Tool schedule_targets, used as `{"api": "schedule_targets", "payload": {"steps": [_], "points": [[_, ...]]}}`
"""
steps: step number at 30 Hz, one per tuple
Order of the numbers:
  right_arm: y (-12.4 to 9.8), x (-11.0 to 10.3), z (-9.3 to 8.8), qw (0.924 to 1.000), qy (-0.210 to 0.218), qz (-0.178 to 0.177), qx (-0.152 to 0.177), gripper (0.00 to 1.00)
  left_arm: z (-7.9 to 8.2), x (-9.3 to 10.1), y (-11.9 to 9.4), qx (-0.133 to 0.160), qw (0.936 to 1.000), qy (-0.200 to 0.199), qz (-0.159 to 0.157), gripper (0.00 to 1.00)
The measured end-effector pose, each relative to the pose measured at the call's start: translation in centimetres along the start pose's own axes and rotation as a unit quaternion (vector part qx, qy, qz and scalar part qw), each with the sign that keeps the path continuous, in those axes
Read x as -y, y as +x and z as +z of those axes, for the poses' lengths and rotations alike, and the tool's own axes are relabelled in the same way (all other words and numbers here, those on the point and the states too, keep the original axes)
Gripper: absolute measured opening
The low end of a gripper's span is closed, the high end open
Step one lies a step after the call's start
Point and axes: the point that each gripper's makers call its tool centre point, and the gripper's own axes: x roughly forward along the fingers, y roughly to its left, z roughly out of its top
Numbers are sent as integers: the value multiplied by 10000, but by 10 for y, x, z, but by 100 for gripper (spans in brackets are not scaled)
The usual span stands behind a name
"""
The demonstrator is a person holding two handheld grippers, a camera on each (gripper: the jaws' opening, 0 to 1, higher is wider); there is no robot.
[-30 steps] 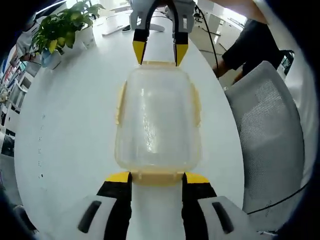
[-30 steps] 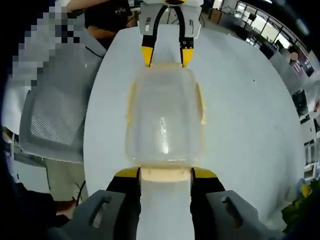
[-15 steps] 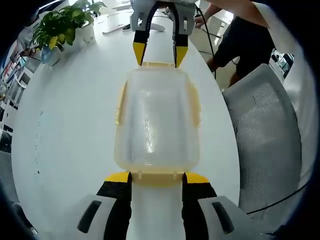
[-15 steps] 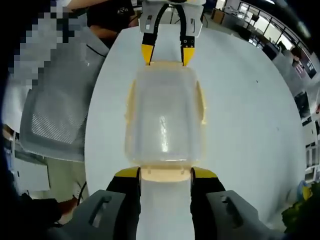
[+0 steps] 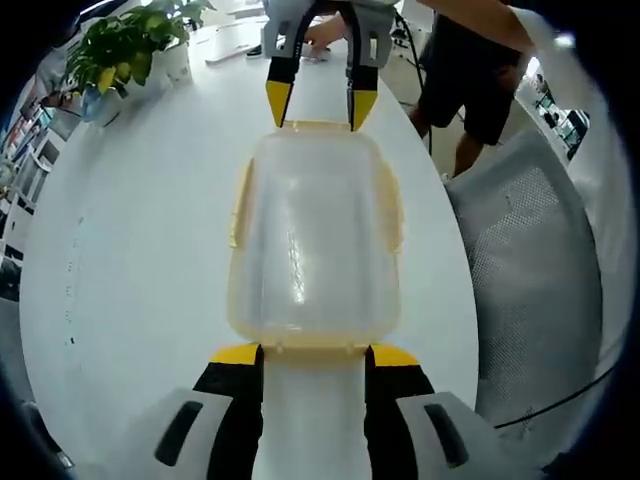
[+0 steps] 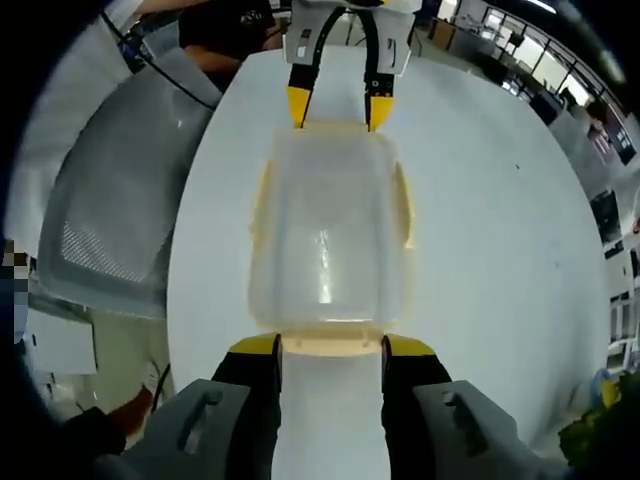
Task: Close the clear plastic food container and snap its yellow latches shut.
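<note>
One clear plastic food container with yellow latches [image 5: 315,240] sits lid-on upon the white round table [image 5: 130,230], my two grippers at opposite ends. My left gripper [image 5: 315,352] and right gripper [image 6: 332,345] each stand apart astride an end latch. A leafy green potted plant [image 5: 125,45] shows beyond the container in the left gripper view; a grey mesh chair [image 6: 120,190] sits beside it.

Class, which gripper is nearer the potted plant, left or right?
Right. The right gripper sits at the container's far end, towards the potted plant; the left gripper is at the container's opposite end, farther from the plant.
</note>
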Motion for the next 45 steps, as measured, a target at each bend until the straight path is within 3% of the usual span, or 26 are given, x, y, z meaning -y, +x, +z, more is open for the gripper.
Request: {"api": "schedule_targets", "payload": {"steps": [36, 42, 45], "points": [[3, -1, 0, 10000, 46, 6, -71, 37, -3, -1, 0, -72, 9999, 136, 34, 35], [7, -2, -6, 9998, 90, 21, -181, 36, -18, 0, 4, -311, 9994, 170, 45, 27], [10, -1, -13, 9995, 112, 7, -279, 39, -23, -1, 4, -279, 9996, -60, 56, 31]]}}
